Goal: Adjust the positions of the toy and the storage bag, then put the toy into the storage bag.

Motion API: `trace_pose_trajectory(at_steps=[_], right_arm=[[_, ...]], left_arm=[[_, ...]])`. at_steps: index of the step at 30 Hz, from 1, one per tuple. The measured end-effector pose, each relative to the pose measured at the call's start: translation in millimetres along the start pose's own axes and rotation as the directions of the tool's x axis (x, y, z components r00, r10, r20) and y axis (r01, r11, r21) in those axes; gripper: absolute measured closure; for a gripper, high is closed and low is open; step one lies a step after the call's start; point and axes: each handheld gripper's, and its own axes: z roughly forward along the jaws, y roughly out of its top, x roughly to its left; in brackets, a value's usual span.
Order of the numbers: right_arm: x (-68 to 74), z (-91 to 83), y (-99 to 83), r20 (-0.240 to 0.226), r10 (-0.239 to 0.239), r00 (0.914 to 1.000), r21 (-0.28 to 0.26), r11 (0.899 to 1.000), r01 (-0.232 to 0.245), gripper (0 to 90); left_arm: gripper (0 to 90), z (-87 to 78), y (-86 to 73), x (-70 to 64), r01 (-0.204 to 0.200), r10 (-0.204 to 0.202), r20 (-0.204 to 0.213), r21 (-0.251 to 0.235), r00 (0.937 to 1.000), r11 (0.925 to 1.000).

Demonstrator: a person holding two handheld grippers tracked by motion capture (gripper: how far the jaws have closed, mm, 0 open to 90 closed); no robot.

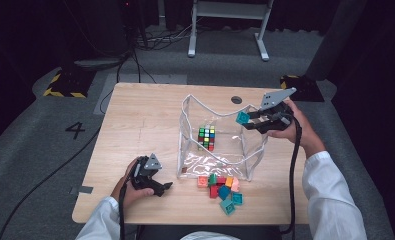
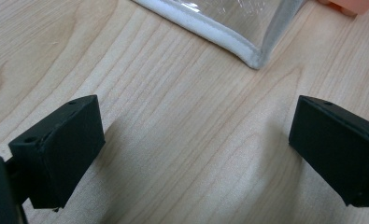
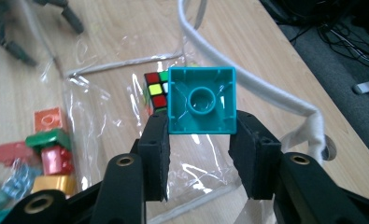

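Two hand-held grippers at one light wooden table [image 1: 135, 120].

Right gripper [image 1: 248, 119]: held by the right hand [image 1: 290, 127] at about 2 o'clock on the table, raised over the far right corner of the pouch, jaws pointing toward 9 o'clock. Jaws clenched on a teal square plastic building block [image 1: 242, 118]; in the right gripper view the block [image 3: 201, 101] sits between the jaw tips with its hollow underside and round centre tube facing the camera.

Left gripper [image 1: 166, 187]: held by the left hand [image 1: 130, 187] at about 7 o'clock, low over the tabletop, jaws pointing toward 3 o'clock. Jaws spread wide with nothing between them; bare wood lies in the gap in the left gripper view, with a white-trimmed pouch corner [image 2: 254, 59] just beyond.

Container: clear plastic pouch with white piping [image 1: 250, 150], standing open at table centre. Contents: one multicoloured puzzle cube [image 1: 206, 137], resting on the pouch floor.

Loose stock: heap of coloured plastic building blocks [image 1: 220, 187], red, green, orange, pink and teal, on the table at 6 o'clock, just beside the pouch's near edge.
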Motion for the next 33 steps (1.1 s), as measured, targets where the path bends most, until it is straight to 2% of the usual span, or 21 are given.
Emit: trace_pose_trajectory(at_steps=[3,5,8,9,12,15,17,19,22,24,25,27,29,31,32,33], right_arm=[[2.7,-0.7,-1.0,-0.024,-0.031,0.9992,0.023,0.999,0.031,59.0],[3.0,1.7,-1.7,-0.031,-0.044,0.9985,0.057,0.997,0.046,59.0],[1.5,6.8,-3.3,-0.050,-0.042,0.9979,0.115,0.992,0.048,59.0],[1.6,7.9,-3.9,-0.057,-0.022,0.9981,0.134,0.991,0.029,59.0],[-0.4,11.0,-5.5,-0.061,-0.001,0.9981,0.177,0.984,0.012,58.9],[-2.8,12.5,-5.4,-0.062,-0.011,0.9980,0.229,0.973,0.025,59.0],[-5.1,13.7,-5.8,-0.075,-0.022,0.9969,0.236,0.971,0.039,59.0],[-5.4,13.0,-6.4,-0.070,-0.008,0.9975,0.255,0.966,0.026,59.0],[-5.3,11.4,-7.4,-0.066,-0.006,0.9978,0.260,0.965,0.023,58.9],[-4.6,10.1,-7.9,-0.055,-0.012,0.9984,0.245,0.969,0.025,58.5],[-3.5,10.0,-8.8,-0.056,-0.005,0.9984,0.226,0.974,0.017,56.8],[-1.2,6.9,-9.6,-0.049,0.019,0.9986,0.215,0.977,-0.008,52.8],[1.9,2.8,-10.1,-0.039,0.012,0.9992,0.193,0.981,-0.004,48.9],[4.4,-1.3,-10.8,-0.033,0.006,0.9994,0.161,0.987,-0.001,44.8],[5.8,-4.3,-11.2,-0.030,-0.002,0.9995,0.146,0.989,0.006,43.4],[7.2,-6.4,-12.3,-0.029,-0.003,0.9996,0.121,0.993,0.007,42.6]], left_arm=[[3.4,0.0,0.0,0.0,-0.002,0.002,-0.003,-0.001,1.0000,1.0000],[3.4,-0.2,-0.1,-0.3,0.001,-0.001,-0.002,0.001,1.0000,1.0000],[3.5,-0.1,-0.2,-0.2,0.001,-0.001,-0.003,0.000,1.0000,1.0000],[3.5,-0.1,-0.2,-0.3,0.002,-0.002,-0.003,0.000,1.0000,1.0000],[3.5,-0.1,-0.2,-0.3,0.001,-0.001,-0.003,0.000,1.0000,1.0000],[3.5,-0.1,-0.2,-0.5,0.005,-0.005,-0.002,-0.003,1.0000,1.0000],[3.5,-0.2,-0.2,-0.3,0.001,-0.001,-0.003,0.000,1.0000,1.0000],[3.5,0.1,-0.1,-0.1,-0.001,0.001,-0.004,-0.005,1.0000,1.0000],[3.5,0.1,-0.1,-0.1,-0.001,0.001,-0.004,-0.005,1.0000,1.0000],[3.5,0.0,-0.1,0.0,-0.003,0.003,-0.004,-0.002,1.0000,1.0000],[3.5,0.1,-0.1,-0.1,-0.001,0.001,-0.004,-0.005,1.0000,1.0000],[3.5,0.1,-0.1,-0.1,-0.001,0.001,-0.006,-0.004,1.0000,1.0000],[3.5,0.1,-0.1,0.0,-0.003,0.003,-0.004,-0.003,1.0000,1.0000],[3.5,-0.6,-0.5,-1.1,0.012,-0.012,-0.002,0.007,0.9999,0.9999],[3.5,0.1,0.0,0.2,-0.006,0.006,-0.005,-0.004,1.0000,1.0000],[3.5,0.0,-0.1,0.0,-0.003,0.003,-0.004,-0.002,1.0000,1.0000]])
